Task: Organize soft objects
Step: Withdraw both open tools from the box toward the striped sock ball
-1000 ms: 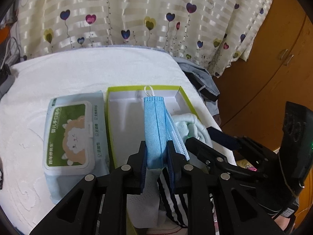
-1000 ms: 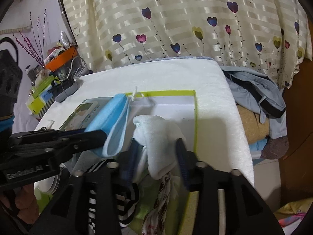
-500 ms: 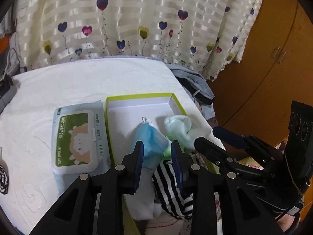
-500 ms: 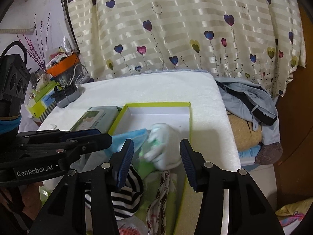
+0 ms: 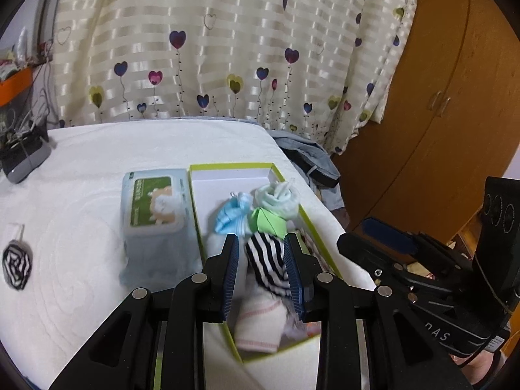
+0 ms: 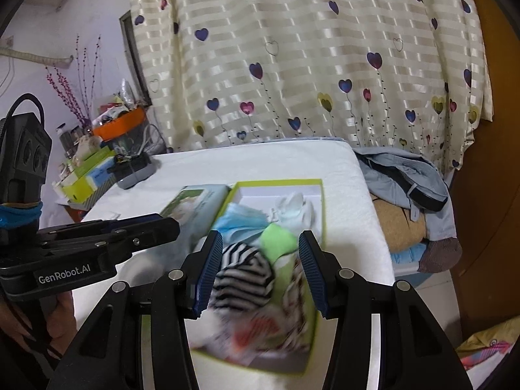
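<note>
A green-rimmed white box (image 5: 227, 166) (image 6: 320, 195) lies on the white towel-covered table. In it lie a blue face mask (image 5: 231, 216) (image 6: 242, 219), a pale rolled sock (image 5: 279, 200) (image 6: 294, 208), a green item (image 5: 268, 222) (image 6: 279, 239), a black-and-white striped sock (image 5: 265, 260) (image 6: 242, 273) and other soft items. My left gripper (image 5: 261, 271) is open and empty above the box's near end. My right gripper (image 6: 261, 271) is open and empty above the same box. A wet-wipes pack (image 5: 154, 204) (image 6: 191, 200) lies left of the box.
A striped rolled item (image 5: 16, 265) lies at the table's left edge. A grey device (image 5: 24, 159) (image 6: 135, 170) sits at the far left. Clothes (image 5: 308, 157) (image 6: 409, 175) are piled off the table's right side. A curtain hangs behind, with a wooden wardrobe (image 5: 438, 113) to the right.
My left gripper let go of the blue mask and my right gripper let go of the pale sock. Both now lie in the box. Both grippers opened and drew back and up.
</note>
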`<state>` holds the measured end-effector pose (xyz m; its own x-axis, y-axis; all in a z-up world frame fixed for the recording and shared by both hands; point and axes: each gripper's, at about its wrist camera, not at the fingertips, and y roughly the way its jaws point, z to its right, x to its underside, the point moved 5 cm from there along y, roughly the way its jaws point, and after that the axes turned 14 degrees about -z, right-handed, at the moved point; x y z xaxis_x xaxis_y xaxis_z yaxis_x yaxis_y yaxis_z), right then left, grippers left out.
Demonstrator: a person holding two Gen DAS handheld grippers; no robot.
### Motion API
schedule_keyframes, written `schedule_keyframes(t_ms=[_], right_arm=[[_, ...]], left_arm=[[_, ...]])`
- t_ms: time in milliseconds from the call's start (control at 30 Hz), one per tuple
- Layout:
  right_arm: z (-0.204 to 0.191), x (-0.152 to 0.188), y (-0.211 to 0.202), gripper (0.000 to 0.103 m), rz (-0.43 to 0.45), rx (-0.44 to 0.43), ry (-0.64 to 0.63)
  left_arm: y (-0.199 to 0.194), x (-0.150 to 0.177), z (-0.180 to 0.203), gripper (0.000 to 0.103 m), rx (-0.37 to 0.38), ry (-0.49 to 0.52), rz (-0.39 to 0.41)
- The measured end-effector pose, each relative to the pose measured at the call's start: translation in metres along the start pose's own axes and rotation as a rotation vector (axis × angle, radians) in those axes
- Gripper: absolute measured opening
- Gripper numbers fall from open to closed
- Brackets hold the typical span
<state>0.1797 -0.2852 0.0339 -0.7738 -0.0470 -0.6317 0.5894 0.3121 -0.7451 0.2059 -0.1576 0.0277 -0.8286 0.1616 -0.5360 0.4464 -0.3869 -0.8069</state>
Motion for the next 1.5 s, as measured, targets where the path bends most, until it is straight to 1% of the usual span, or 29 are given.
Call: schedule_keyframes(t_ms=[233,367,500,700,933,1200,1433,1500], right_arm=[[-0.030,0.023,-0.019,0.050,0.005,-0.019,-0.033],[-0.049,0.037,-0.025,0.050,-0.008,-0.055,-0.072],[-0.070,0.048,-0.024,0.050,-0.027,-0.079,-0.115],[-0.101,0.060,-0.021,0.050,-0.044,-0.114,-0.175],[-0.138,0.069,-0.010,0.050,-0.077,-0.150,-0.249],[-0.182,0.068,0.008,0.050,-0.105,-0.194,-0.328],[-0.220,0.060,0.032,0.050,-0.129,-0.235,-0.386],[-0.232,0.056,0.042,0.050,-0.139,-0.252,-0.402]], left_arm=[[-0.034,0.033,-0.002,0.027,-0.005,-0.005,0.055],[-0.052,0.056,-0.007,0.027,-0.011,-0.011,0.082],[-0.062,0.075,-0.020,0.027,-0.010,-0.040,0.088],[-0.074,0.098,-0.045,0.027,-0.033,-0.097,0.099],[-0.085,0.118,-0.073,0.027,-0.032,-0.161,0.114],[-0.097,0.136,-0.115,0.027,-0.054,-0.245,0.136],[-0.107,0.151,-0.168,0.027,-0.085,-0.350,0.158],[-0.112,0.155,-0.187,0.027,-0.107,-0.387,0.170]])
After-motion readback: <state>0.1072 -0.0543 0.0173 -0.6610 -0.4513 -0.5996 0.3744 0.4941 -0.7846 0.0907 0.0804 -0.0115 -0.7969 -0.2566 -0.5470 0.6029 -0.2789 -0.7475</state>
